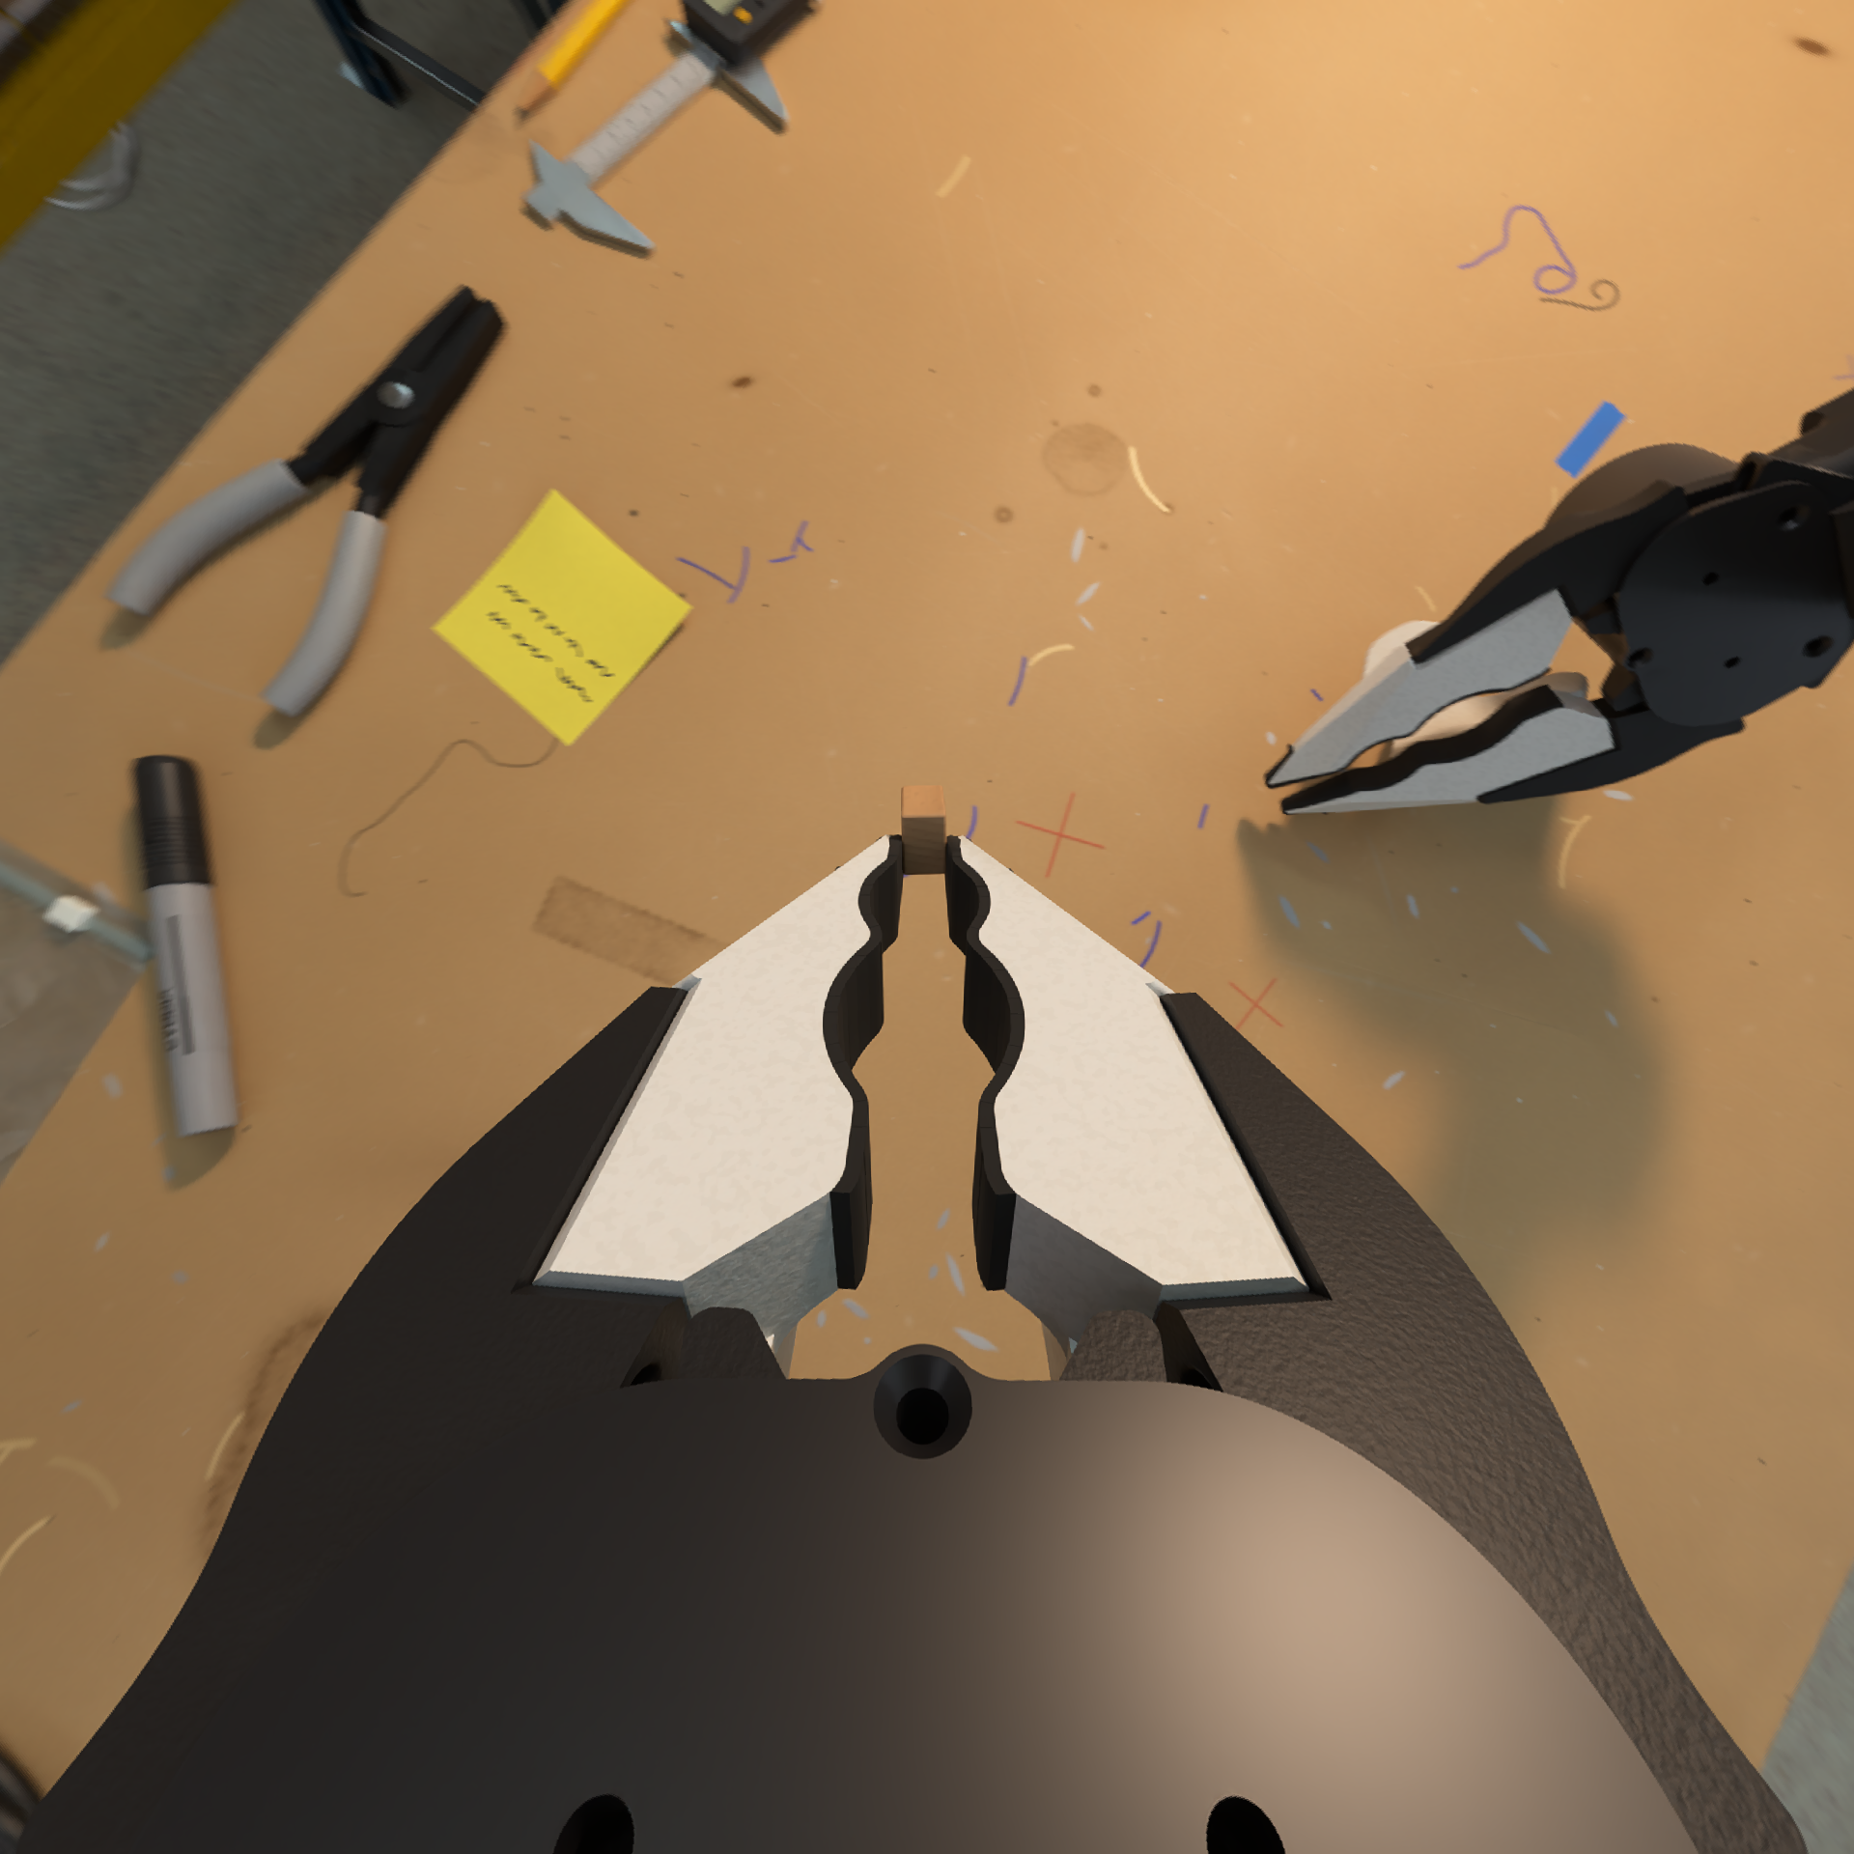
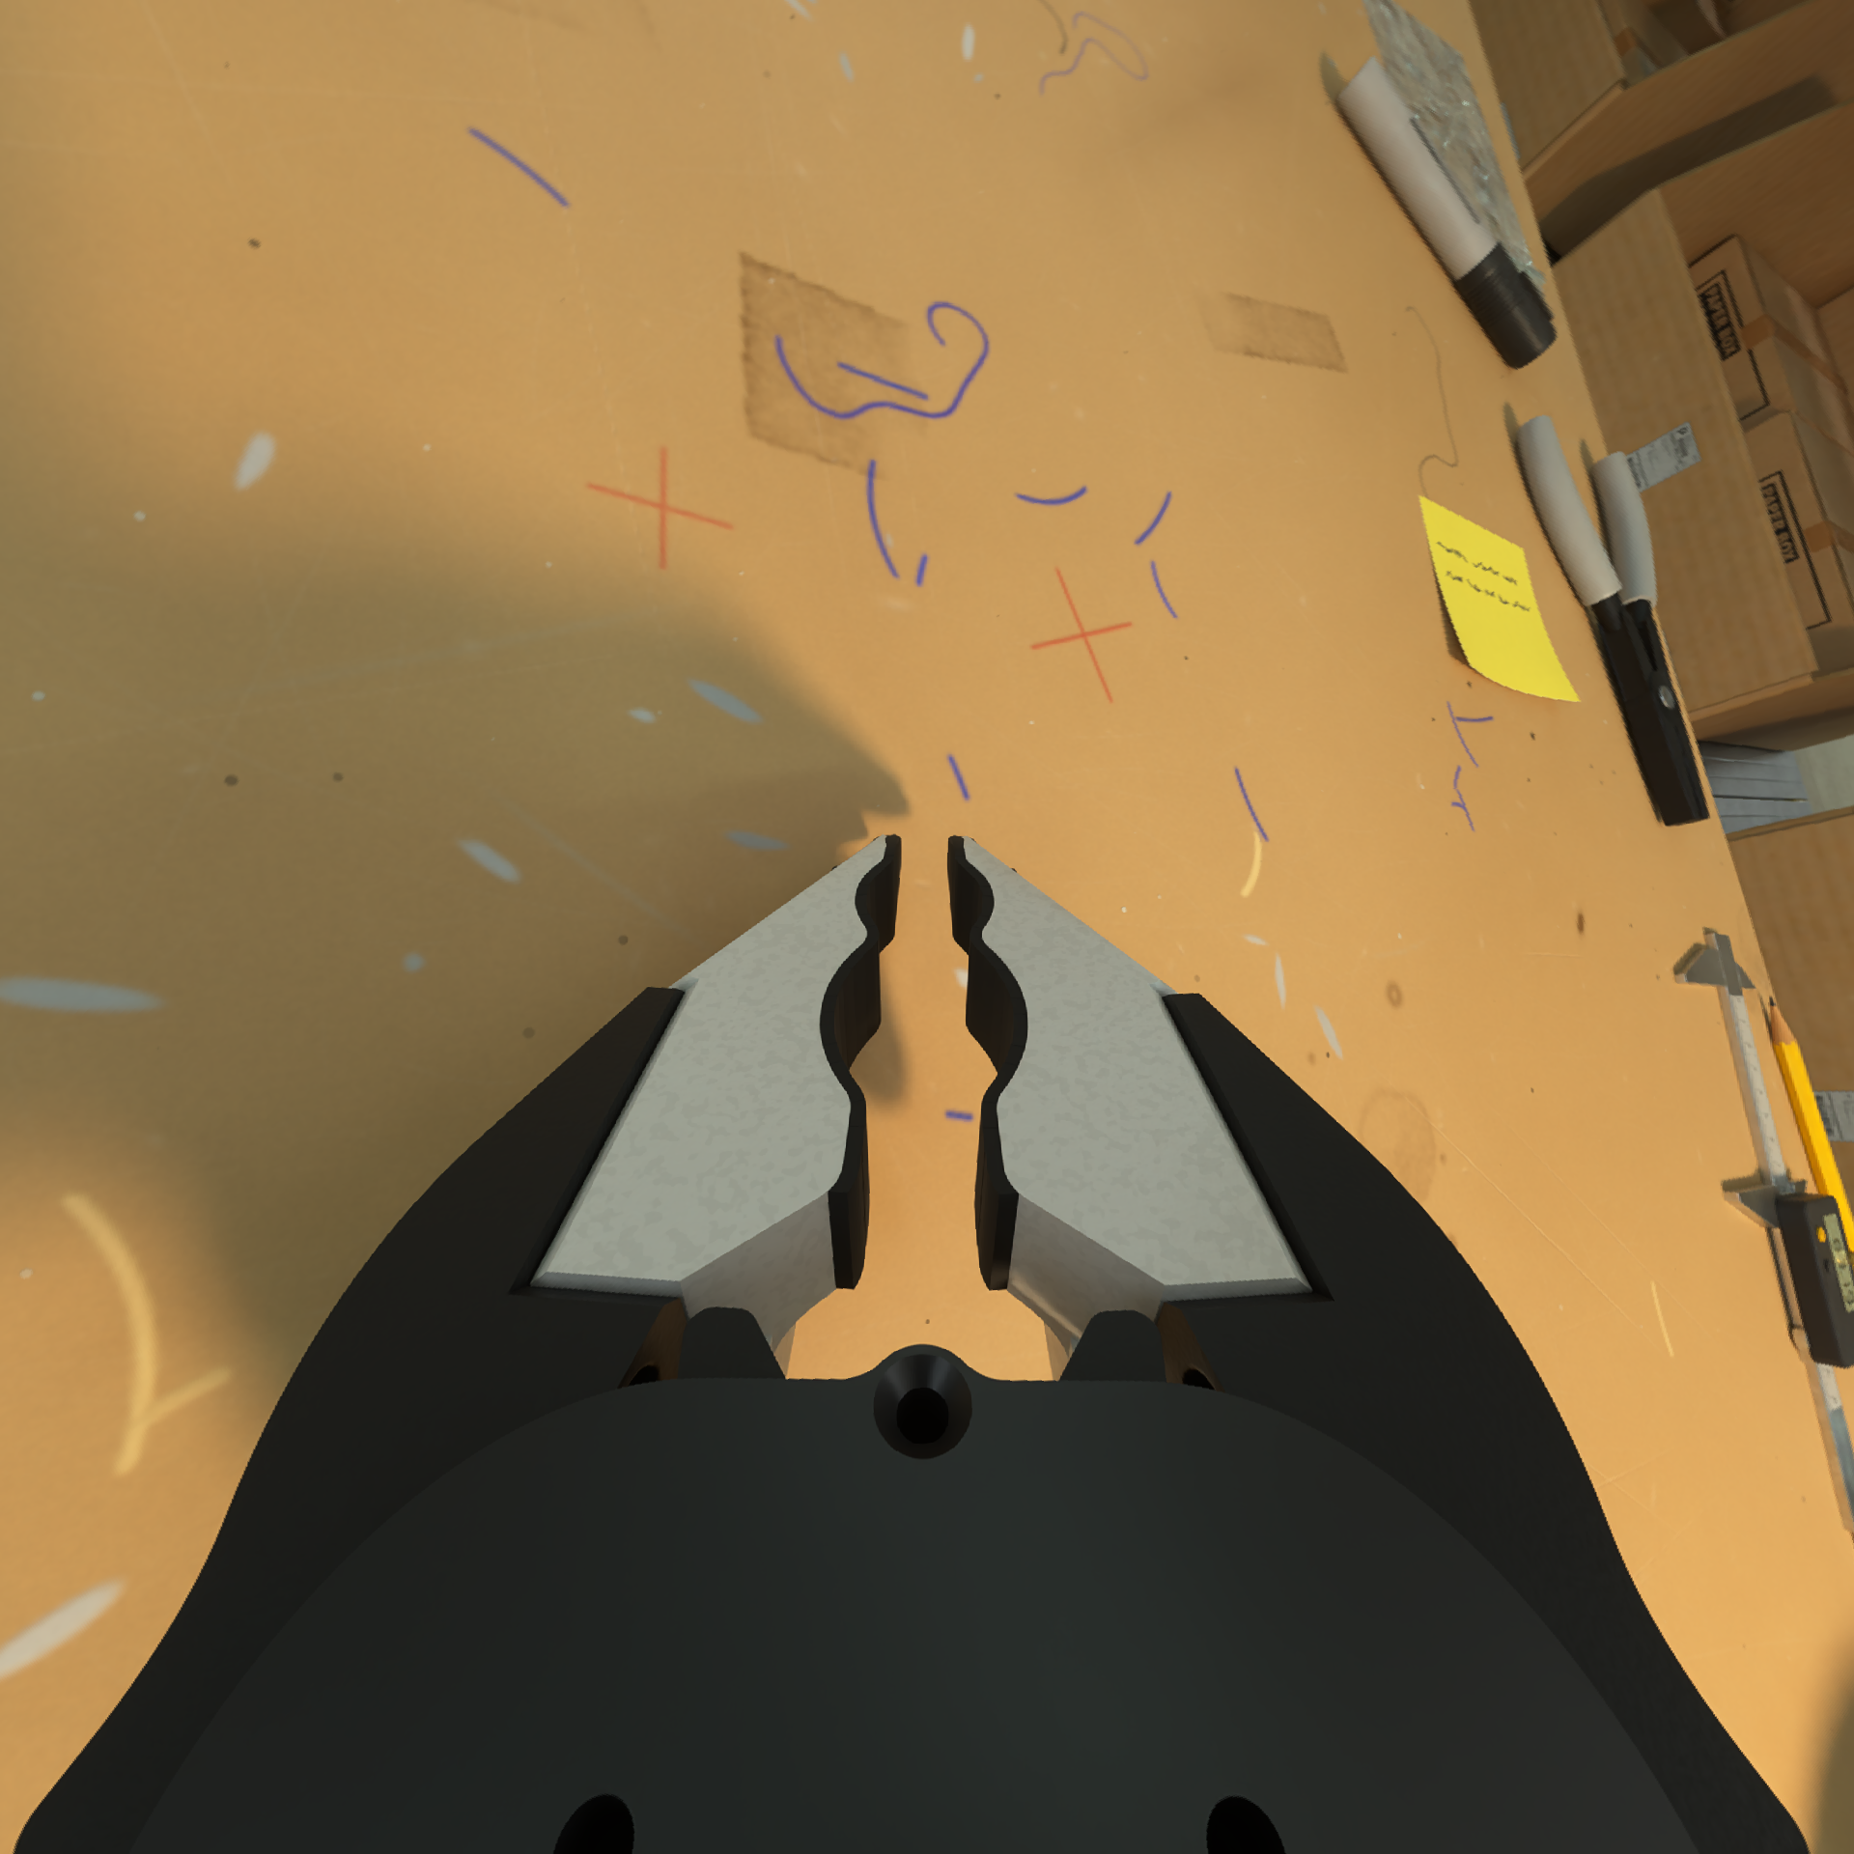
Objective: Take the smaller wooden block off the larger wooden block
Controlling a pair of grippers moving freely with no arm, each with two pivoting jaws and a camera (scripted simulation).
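Note:
A small wooden block sits between the fingertips of my left gripper, which is shut on it over the brown bench top. Only the block's upper part shows past the tips. No larger wooden block shows in either view. My right gripper has its jaws nearly together with a narrow gap and nothing between them. It also shows in the left wrist view, low over the bench to the right of the block and apart from it.
Pliers, a yellow sticky note, a grey marker and a caliper with a pencil lie along the left bench edge. Cardboard boxes stand beyond the bench edge in the right wrist view.

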